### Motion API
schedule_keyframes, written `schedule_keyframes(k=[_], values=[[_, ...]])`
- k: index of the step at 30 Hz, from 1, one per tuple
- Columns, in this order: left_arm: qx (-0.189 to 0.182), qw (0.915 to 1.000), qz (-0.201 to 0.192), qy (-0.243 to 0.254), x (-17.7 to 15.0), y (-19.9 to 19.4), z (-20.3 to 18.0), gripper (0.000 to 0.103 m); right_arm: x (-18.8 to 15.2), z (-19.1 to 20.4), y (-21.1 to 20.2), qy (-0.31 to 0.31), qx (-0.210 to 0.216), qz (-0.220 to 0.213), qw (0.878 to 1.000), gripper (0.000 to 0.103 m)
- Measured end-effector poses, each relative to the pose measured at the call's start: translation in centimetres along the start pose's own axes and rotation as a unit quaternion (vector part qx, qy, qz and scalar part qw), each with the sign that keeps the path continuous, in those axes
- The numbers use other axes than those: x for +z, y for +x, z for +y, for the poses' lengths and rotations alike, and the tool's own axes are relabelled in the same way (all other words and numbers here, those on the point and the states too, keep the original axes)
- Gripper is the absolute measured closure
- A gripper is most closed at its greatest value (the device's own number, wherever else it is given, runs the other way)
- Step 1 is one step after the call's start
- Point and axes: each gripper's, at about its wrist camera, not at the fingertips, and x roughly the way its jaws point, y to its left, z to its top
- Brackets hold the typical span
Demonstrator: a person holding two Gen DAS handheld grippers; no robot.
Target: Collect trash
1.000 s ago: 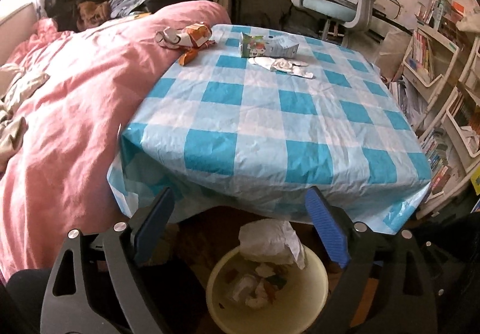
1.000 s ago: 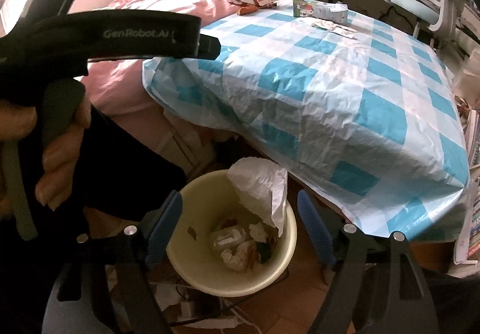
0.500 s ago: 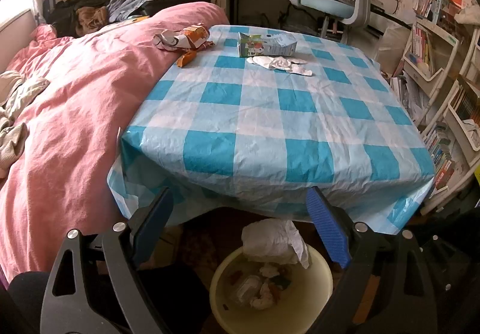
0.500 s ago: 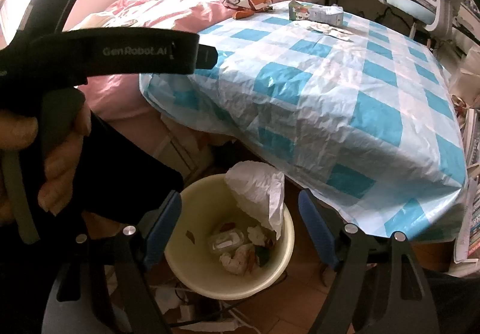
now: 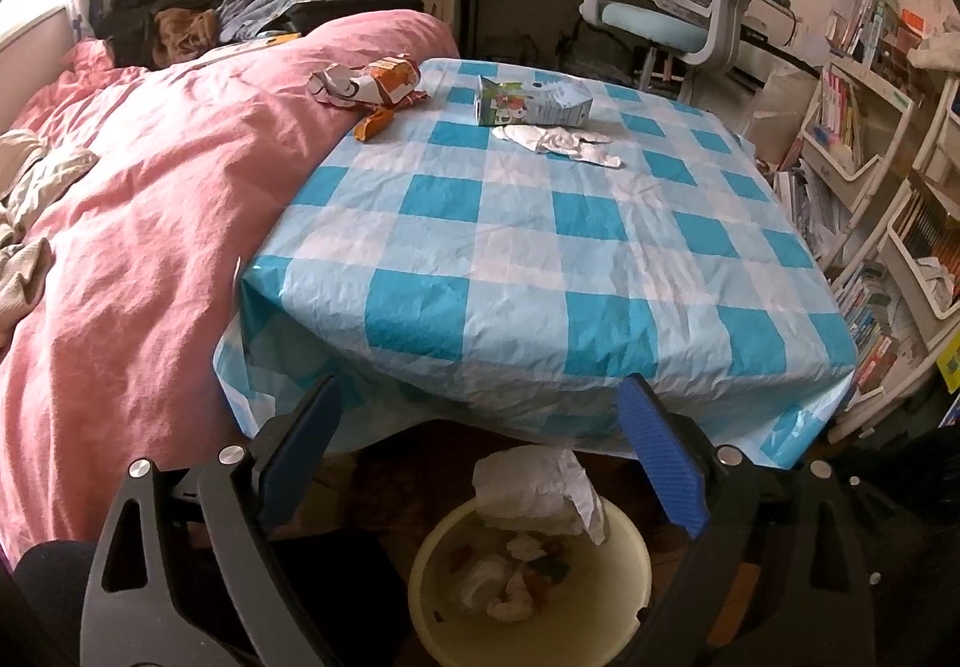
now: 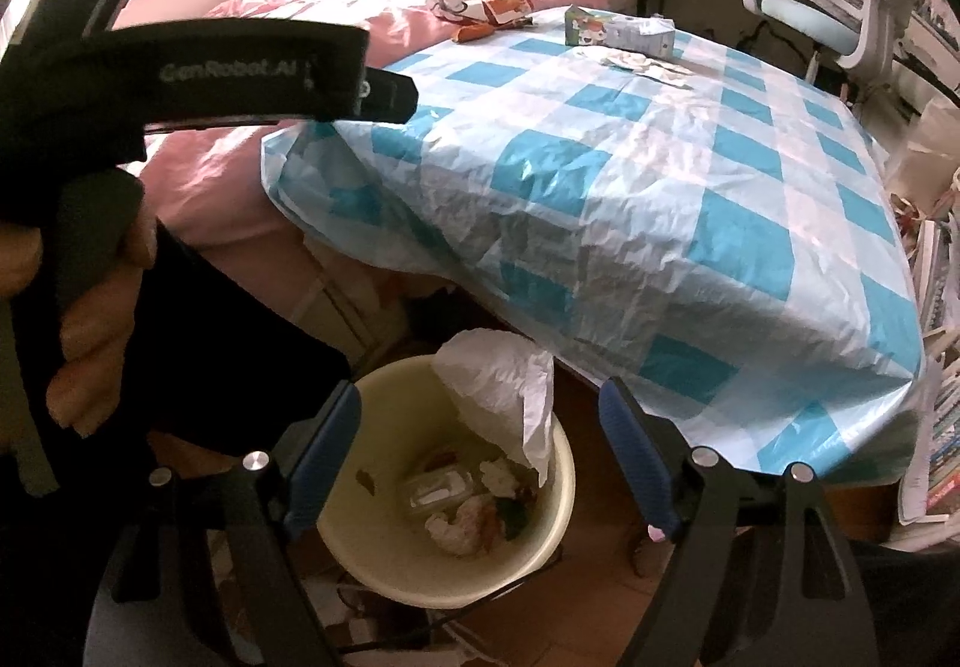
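Observation:
A cream waste bin [image 5: 630,616] [image 6: 384,571] stands on the floor under the near edge of the table, holding several scraps and a crumpled white paper [image 5: 534,490] [image 6: 501,379] on its rim. At the table's far end lie a green and grey carton [image 5: 531,101] [image 6: 618,30], white paper scraps [image 5: 558,139] [image 6: 645,62] and orange snack wrappers [image 5: 375,88] [image 6: 486,10]. My left gripper [image 5: 480,454] hovers open above the bin, nothing between its blue pads. My right gripper [image 6: 480,457] is also open and empty over the bin.
The table wears a blue and white checked cloth [image 5: 540,259] [image 6: 660,199]. A bed with a pink duvet [image 5: 138,223] borders it on the left. An office chair [image 5: 678,1] and crowded bookshelves [image 5: 870,139] stand at the back and right. A hand [image 6: 78,331] holds the left tool.
Both views have tilted slightly upward, so the bin sits lower in the frames. Both grippers stay open and empty; nothing on the table moved.

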Motion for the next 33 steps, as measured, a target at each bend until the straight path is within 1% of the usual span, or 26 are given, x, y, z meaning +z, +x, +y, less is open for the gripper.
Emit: schedule_keyframes(k=[5, 9, 12, 15, 20, 24, 30, 31, 33], values=[[-0.006, 1.0, -0.001, -0.006, 0.1, -0.2, 0.1, 0.012, 0.1, 0.0, 0.1, -0.001, -0.004, -0.002, 1.0, 0.024], [-0.011, 0.9999, 0.0, -0.009, 0.1, -0.2, 0.1, 0.012, 0.5, -0.5, 0.1, 0.006, -0.01, -0.013, 1.0, 0.023], [-0.012, 0.9998, 0.001, -0.014, 0.1, -0.2, 0.3, 0.011, 1.2, -1.0, 0.0, 0.009, -0.021, -0.019, 1.0, 0.022], [-0.015, 0.9997, 0.006, -0.02, 0.1, 0.0, 0.4, 0.011, 2.3, -1.5, 0.0, 0.008, -0.031, -0.026, 0.999, 0.021], [-0.014, 0.9993, 0.011, -0.031, 0.5, 0.4, 0.6, 0.01, 5.9, -3.9, -0.3, 0.011, -0.054, -0.048, 0.997, 0.02], [-0.014, 0.9993, 0.012, -0.033, 2.7, 1.6, 0.3, 0.01, 9.0, -7.0, 0.3, 0.021, -0.083, -0.052, 0.995, 0.015], [0.007, 0.9998, 0.015, 0.007, 8.6, 5.1, -1.1, 0.008, 12.6, -13.4, 2.9, 0.078, -0.123, -0.03, 0.989, 0.014], [0.011, 0.9997, 0.018, 0.009, 9.3, 5.5, -1.1, 0.008, 13.3, -14.9, 3.8, 0.094, -0.133, -0.021, 0.987, 0.013], [0.008, 0.9997, 0.021, 0.006, 10.7, 6.5, -1.1, 0.008, 13.9, -16.4, 4.5, 0.112, -0.141, -0.013, 0.984, 0.013]])
